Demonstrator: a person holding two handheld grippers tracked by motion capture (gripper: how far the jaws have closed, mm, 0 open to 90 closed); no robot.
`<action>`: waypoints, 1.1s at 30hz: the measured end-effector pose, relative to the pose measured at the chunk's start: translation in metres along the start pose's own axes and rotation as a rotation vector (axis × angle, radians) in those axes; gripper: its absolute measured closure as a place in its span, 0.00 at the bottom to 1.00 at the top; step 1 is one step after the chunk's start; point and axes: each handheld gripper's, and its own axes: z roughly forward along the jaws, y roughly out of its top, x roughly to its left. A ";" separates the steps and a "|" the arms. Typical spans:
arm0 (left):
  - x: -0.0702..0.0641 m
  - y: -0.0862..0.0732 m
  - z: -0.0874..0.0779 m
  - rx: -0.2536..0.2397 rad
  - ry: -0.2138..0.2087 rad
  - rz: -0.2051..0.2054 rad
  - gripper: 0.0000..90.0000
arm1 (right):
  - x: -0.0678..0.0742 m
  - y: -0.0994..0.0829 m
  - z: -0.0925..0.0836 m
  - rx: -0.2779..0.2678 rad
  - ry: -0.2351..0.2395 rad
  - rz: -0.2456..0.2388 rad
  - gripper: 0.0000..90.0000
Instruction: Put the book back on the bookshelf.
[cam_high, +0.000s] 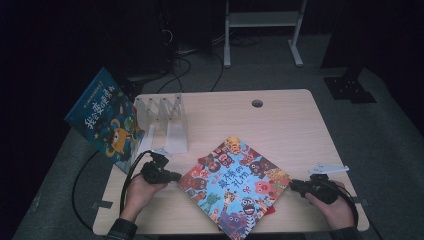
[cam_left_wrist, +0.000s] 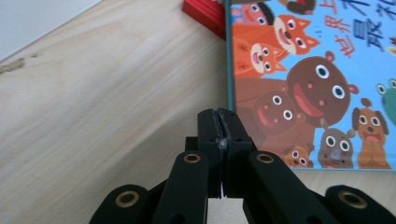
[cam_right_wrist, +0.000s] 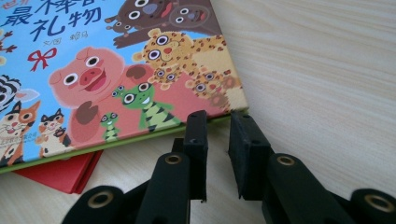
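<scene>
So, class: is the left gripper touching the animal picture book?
Cannot tell. In the left gripper view the left gripper, jaws shut, meets the edge of the picture book, but no gap or contact shows plainly.

place: recording lab — dark studio | signs: lone wooden counter (cam_high: 290, 125) under black surrounds, cables (cam_high: 195, 70) on grey carpet, white metal stand (cam_high: 262, 20) behind — staged picture books (cam_high: 235, 187)

Red book (cam_right_wrist: 60, 172) mostly hidden under picture book (cam_high: 235, 186) — title unreadable.
</scene>
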 end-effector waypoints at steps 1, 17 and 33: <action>0.000 0.000 0.001 -0.006 -0.015 -0.005 0.98 | 0.000 0.001 0.001 0.004 -0.002 -0.002 0.86; -0.011 -0.005 0.007 0.012 -0.051 0.000 0.99 | -0.007 0.019 0.015 -0.003 -0.011 -0.038 0.92; -0.025 -0.003 0.014 0.035 -0.109 0.021 0.99 | -0.019 0.039 0.033 -0.022 -0.025 -0.032 0.93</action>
